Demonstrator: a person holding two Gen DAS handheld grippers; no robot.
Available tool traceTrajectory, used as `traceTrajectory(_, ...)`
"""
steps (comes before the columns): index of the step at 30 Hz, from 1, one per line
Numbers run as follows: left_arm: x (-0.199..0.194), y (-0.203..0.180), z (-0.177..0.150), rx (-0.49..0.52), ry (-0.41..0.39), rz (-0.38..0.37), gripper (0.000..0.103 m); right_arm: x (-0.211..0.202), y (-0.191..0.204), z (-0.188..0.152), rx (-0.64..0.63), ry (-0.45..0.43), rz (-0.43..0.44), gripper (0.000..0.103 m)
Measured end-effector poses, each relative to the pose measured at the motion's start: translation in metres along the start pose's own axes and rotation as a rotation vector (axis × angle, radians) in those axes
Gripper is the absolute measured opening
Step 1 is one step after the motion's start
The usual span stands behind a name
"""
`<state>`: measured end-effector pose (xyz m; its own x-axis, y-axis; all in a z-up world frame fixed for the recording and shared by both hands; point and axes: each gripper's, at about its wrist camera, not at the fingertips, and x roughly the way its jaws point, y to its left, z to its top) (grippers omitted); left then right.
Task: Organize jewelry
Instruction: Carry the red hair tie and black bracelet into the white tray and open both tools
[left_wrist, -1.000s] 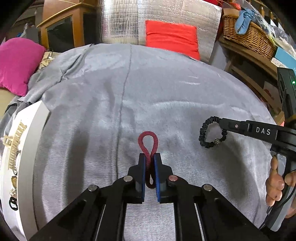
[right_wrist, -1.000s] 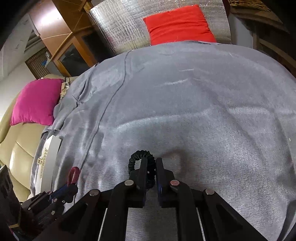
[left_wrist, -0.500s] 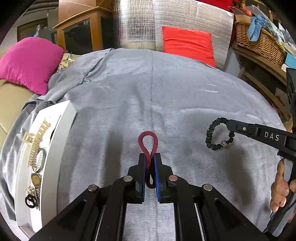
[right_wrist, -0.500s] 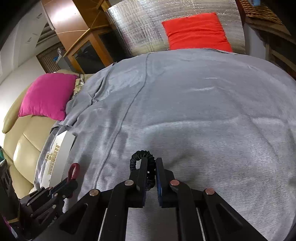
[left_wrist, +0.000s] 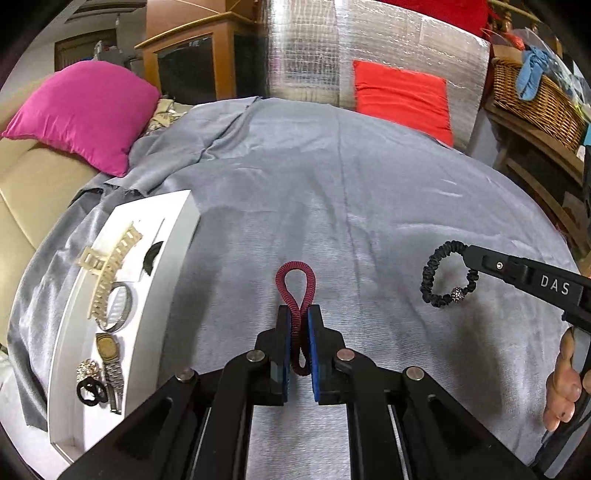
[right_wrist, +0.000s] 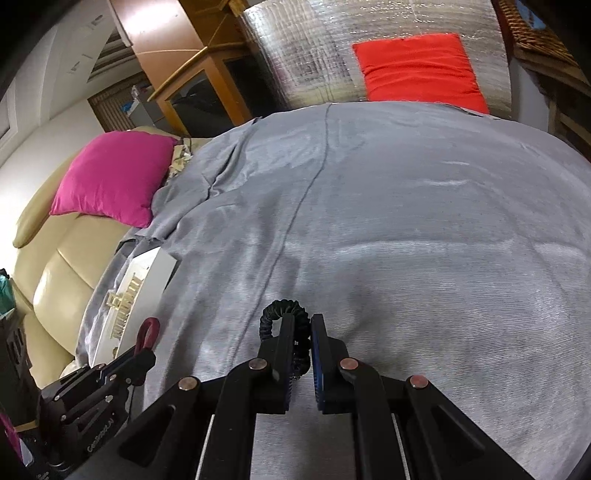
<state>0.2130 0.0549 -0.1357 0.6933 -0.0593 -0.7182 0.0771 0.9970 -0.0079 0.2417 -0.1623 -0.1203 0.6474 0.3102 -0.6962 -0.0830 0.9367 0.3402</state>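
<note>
Presently the left gripper (left_wrist: 298, 312) pinches a dark red braided elastic loop (left_wrist: 295, 284), held above the grey cloth-covered surface (left_wrist: 332, 184). Right gripper (right_wrist: 302, 321) is clamped on a black ruched hair band with a small sparkly bead (left_wrist: 448, 275), also held off the cloth. At far left, a white shallow tray (left_wrist: 173, 236) holds a cream claw clip (left_wrist: 109, 266), gold-faced wristwatch (left_wrist: 107, 349) and small black ring (left_wrist: 88, 391).

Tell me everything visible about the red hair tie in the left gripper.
The red hair tie is a ribbed dark-red elastic loop with fine black stripes. The left gripper pinches its middle between blue pads, so a teardrop loop stands out ahead and a small bend hangs behind. It is held above the grey cloth, touching nothing else.
</note>
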Motion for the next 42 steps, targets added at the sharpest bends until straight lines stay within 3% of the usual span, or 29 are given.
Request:
traceTrajectory(15, -0.027, 0.039, -0.008, -0.062, -0.041, 0.068, 0.009, 0.0, 0.056, -0.005, -0.072, 0.001, 0.073, 0.01)
traceTrajectory(30, -0.045, 0.091, -0.02, -0.134, -0.067, 0.164, 0.009, 0.012, 0.127, -0.012, -0.136, 0.005, 0.207, 0.01)
traceTrajectory(42, -0.053, 0.141, -0.033, -0.224, -0.043, 0.235, 0.009, 0.034, 0.177, -0.022, -0.186, 0.032, 0.293, 0.01)
